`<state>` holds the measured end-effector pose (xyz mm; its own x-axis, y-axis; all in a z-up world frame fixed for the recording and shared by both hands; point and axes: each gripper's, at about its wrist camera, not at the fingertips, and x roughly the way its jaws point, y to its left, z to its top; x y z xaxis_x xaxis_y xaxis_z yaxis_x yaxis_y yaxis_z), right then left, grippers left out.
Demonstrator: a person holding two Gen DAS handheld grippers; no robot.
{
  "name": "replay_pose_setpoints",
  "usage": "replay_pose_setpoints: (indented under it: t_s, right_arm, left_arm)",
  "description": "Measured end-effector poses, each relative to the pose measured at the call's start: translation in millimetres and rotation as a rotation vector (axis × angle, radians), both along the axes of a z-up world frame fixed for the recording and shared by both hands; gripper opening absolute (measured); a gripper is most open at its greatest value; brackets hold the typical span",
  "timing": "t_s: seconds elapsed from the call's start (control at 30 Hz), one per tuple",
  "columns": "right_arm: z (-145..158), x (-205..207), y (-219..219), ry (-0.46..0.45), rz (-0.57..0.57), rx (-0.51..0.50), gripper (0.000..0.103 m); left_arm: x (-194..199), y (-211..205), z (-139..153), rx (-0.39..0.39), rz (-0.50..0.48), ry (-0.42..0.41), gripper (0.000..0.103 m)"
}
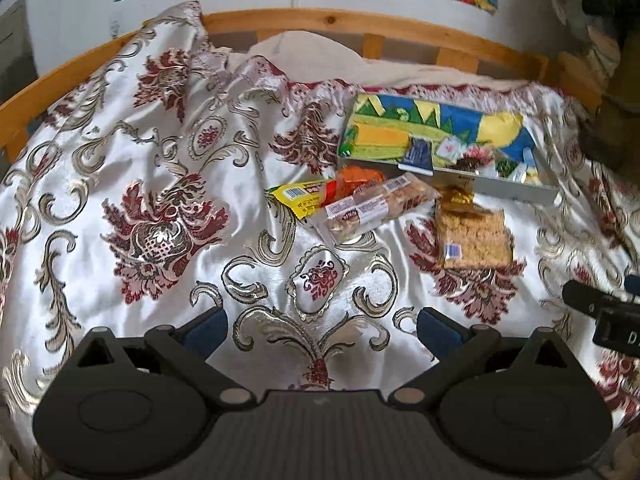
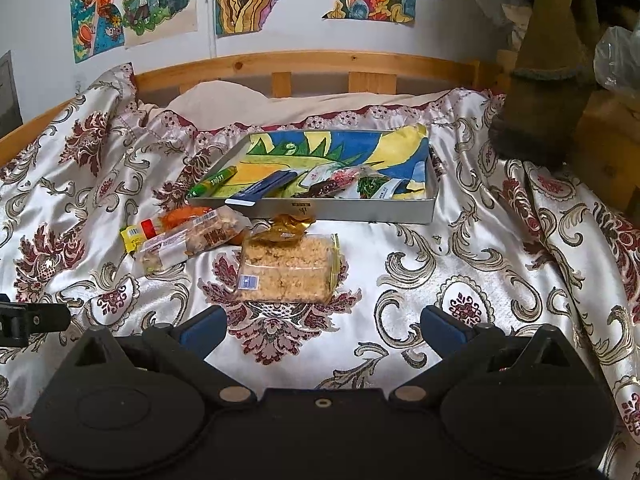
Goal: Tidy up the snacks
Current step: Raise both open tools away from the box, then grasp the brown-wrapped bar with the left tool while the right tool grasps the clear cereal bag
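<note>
A grey tray (image 2: 344, 211) with a colourful painted lining lies on the bed and holds several small snack packs (image 2: 352, 182). In front of it lie a clear bag of crumbly squares (image 2: 286, 270), a long clear nut bar pack (image 2: 192, 242) and a yellow-and-red wrapper (image 2: 138, 234) with an orange pack behind. The left wrist view shows the same tray (image 1: 516, 190), crumbly bag (image 1: 474, 240), nut bar pack (image 1: 376, 208) and yellow wrapper (image 1: 302, 198). My left gripper (image 1: 322, 332) and my right gripper (image 2: 324, 332) both hover open over the bedspread, short of the snacks, holding nothing.
A satin bedspread (image 2: 460, 272) with red and gold flowers covers the bed. A wooden bed rail (image 2: 312, 64) runs along the far side under wall posters. A brown and dark object (image 2: 548, 80) stands at the right. The right gripper's body shows at the left wrist view's right edge (image 1: 604, 312).
</note>
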<state>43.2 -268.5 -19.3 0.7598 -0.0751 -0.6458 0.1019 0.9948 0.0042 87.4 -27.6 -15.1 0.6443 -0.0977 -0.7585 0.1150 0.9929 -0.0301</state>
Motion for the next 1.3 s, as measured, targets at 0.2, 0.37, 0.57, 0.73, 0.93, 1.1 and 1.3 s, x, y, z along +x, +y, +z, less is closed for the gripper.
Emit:
replay_pose_setpoints:
  t_s: [0.2, 0.37, 0.57, 0.73, 0.93, 1.1, 1.3]
  right_arm:
    - [-3.9, 6.2, 2.3, 0.034, 0.021, 0.012, 0.102]
    - [-7.2, 18.5, 0.3, 0.079, 0.043, 0.07, 0.102]
    - [-8.7, 36.1, -10.4, 0.114, 0.054, 0.133, 0.102]
    - [-16.3, 54.8, -22.6, 0.153, 0.076, 0.187, 0.102]
    - [-24.6, 84.3, -28.4, 0.156, 0.193, 0.212, 0.102]
    - [-32.9, 111.9, -22.2, 0.122, 0.267, 0.026, 0.102]
    - [-53.1, 135.7, -32.0, 0.085, 0.378, -0.076, 0.102]
  left_arm:
    - [13.8, -1.2, -4.3, 0.032, -0.04, 0.012, 0.103]
    - [28.4, 2.8, -13.1, 0.02, -0.035, 0.044, 0.103]
    - [39.7, 7.1, -17.4, -0.025, -0.029, 0.072, 0.102]
    - [52.3, 3.5, -20.7, -0.054, -0.063, 0.074, 0.103]
    - [73.3, -11.3, -28.6, -0.043, -0.182, 0.034, 0.102]
    - [98.2, -20.7, -37.4, -0.106, -0.197, 0.013, 0.102]
    - [119.4, -40.9, -46.1, -0.096, -0.347, -0.083, 0.102]
